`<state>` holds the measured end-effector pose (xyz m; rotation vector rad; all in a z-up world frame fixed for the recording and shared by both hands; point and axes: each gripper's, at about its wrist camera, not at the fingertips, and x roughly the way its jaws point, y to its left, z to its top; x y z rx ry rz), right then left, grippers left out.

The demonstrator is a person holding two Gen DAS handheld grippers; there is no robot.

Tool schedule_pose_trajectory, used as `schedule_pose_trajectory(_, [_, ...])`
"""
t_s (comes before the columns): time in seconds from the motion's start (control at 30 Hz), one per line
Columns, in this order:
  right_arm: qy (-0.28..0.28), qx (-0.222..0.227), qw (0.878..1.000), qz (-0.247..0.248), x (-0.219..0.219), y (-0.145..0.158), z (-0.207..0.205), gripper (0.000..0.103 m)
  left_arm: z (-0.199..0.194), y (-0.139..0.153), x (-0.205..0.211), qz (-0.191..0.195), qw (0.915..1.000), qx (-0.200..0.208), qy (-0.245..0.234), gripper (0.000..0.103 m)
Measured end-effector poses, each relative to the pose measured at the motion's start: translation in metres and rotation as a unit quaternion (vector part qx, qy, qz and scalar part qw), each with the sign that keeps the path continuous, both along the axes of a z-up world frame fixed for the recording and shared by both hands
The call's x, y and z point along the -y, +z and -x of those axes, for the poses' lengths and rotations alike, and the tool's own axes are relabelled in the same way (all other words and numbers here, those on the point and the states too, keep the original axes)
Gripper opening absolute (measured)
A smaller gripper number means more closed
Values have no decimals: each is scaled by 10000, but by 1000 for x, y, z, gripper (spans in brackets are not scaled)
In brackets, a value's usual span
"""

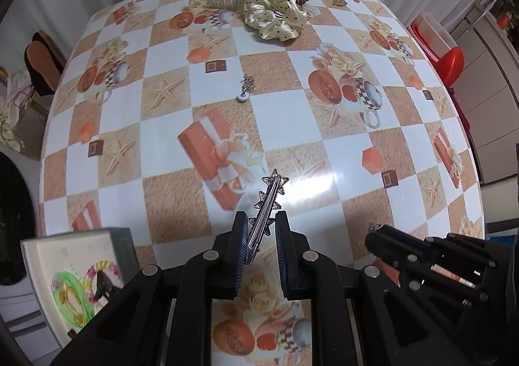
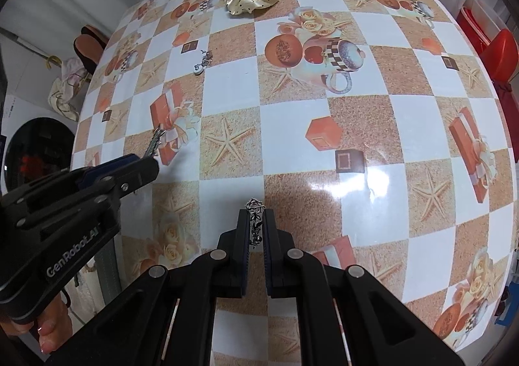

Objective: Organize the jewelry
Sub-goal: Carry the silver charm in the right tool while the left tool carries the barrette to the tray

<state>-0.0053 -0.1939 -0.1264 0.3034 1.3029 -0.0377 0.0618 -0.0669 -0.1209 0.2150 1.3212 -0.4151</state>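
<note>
White curtains hang behind a table (image 1: pixel 324 152) covered in a checked cloth printed with cups, gift boxes and starfish. Left claw (image 1: pixel 259 220), pointing steeply down, is closed on a silver hair clip with stars (image 1: pixel 271 197), which juts out past its tips above the cloth; in the right wrist view the same claw (image 2: pixel 152 164) enters from the left with the clip (image 2: pixel 155 142) at its tip. Right claw (image 2: pixel 256 220) is nearly shut on a small dark openwork ornament (image 2: pixel 255 220), held between its pads above the near part of the table. At the near left edge stands an open box (image 1: pixel 32 252) already holding bright bangles (image 1: pixel 69 294). Loose pieces remain on the cloth: a small pendant (image 1: pixel 245 90) at mid-table, and at the far edge a pile with a cream dotted scrunchie (image 1: pixel 275 15). Both claws appear to be carrying their pieces to the box. To do this well, keep each grip firm until the piece is over the open box, lower it close to the contents, then release one claw at a time so that neither piece bounces out or snags the other.
</note>
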Motion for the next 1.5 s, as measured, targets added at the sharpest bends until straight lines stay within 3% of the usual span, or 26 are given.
schedule_pose_trajectory(0.97, [198, -177, 9996, -21, -16, 30, 32, 8, 70, 32, -70, 61, 9990, -32, 442, 22])
schedule_pose_trajectory(1.5, [922, 14, 9957, 108, -68, 54, 25, 8, 100, 42, -129, 63, 9949, 76, 1008, 22])
